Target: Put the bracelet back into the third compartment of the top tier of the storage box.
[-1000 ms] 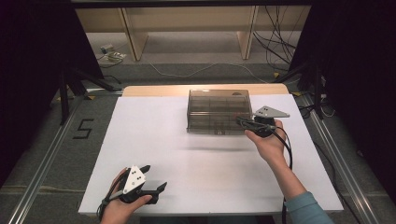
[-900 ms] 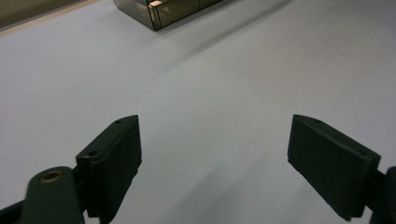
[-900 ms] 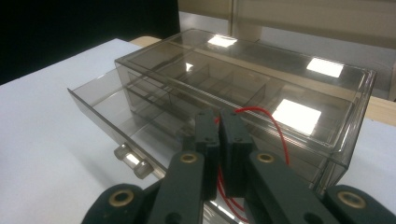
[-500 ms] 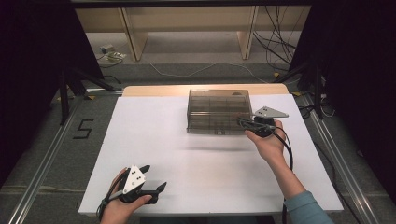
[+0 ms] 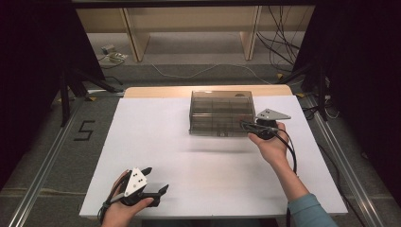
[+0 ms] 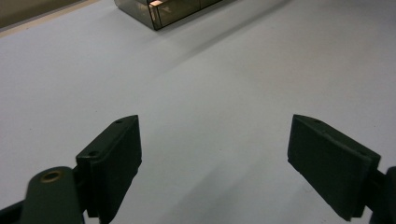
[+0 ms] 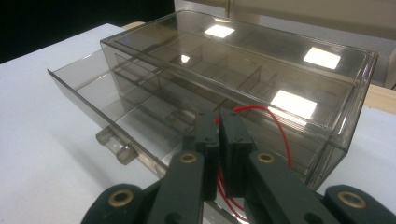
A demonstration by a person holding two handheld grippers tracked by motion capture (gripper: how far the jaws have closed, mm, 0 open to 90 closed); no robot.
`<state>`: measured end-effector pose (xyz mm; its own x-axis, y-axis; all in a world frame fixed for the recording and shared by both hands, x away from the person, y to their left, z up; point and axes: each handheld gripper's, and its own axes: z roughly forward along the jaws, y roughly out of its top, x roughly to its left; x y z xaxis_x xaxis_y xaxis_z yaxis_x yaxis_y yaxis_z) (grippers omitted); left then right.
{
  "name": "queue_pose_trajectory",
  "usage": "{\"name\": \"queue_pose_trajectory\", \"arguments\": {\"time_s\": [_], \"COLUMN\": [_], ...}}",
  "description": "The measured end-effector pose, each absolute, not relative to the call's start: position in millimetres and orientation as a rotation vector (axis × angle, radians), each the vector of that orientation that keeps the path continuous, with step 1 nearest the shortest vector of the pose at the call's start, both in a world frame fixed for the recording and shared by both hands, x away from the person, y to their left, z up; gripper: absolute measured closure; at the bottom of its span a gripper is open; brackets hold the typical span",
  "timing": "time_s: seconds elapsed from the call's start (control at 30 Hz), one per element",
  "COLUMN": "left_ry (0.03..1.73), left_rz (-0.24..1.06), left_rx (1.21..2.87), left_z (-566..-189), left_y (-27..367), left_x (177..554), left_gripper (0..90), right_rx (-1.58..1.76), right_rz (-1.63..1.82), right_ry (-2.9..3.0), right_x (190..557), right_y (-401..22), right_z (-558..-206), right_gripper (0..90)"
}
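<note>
A smoky clear plastic drawer box [image 5: 221, 113] stands at the far middle of the white table [image 5: 198, 161]. Its lower drawer [image 7: 93, 93] is pulled out a little. My right gripper [image 5: 243, 124] is at the box's front right corner, just over the drawer. In the right gripper view its jaws [image 7: 218, 119] are pressed together on a thin red cord [image 7: 275, 126] that loops out beside them. My left gripper [image 5: 156, 179] rests near the table's front left edge. Its jaws [image 6: 215, 158] stand wide apart with nothing between them. The box's corner [image 6: 163, 9] lies far ahead of them.
A wooden strip [image 5: 156, 91] edges the table's far side, with shelving legs and cables on the floor beyond. Metal rails [image 5: 42, 165] run along both sides of the table. Bare white surface stretches between the two grippers.
</note>
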<state>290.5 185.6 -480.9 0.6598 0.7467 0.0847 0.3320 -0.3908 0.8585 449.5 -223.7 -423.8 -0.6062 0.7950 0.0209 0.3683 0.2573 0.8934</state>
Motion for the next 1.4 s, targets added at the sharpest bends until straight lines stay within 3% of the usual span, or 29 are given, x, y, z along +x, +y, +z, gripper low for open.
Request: {"name": "queue_pose_trajectory", "arguments": {"time_s": [0.43, 1.4], "left_ry": [0.839, 0.844], "left_rz": [0.59, 0.588], "left_rx": [1.989, 1.988], "left_z": [-481, -481], "left_y": [186, 186], "left_x": [291, 291], "left_gripper": [17.4, 17.4], "right_rx": [1.062, 1.037], "right_rz": [1.29, 1.321], "right_ry": [2.125, 2.109], "right_x": [450, 437], "right_y": [-223, -226], "right_z": [-426, -412], "right_gripper": [84.4, 54.7]}}
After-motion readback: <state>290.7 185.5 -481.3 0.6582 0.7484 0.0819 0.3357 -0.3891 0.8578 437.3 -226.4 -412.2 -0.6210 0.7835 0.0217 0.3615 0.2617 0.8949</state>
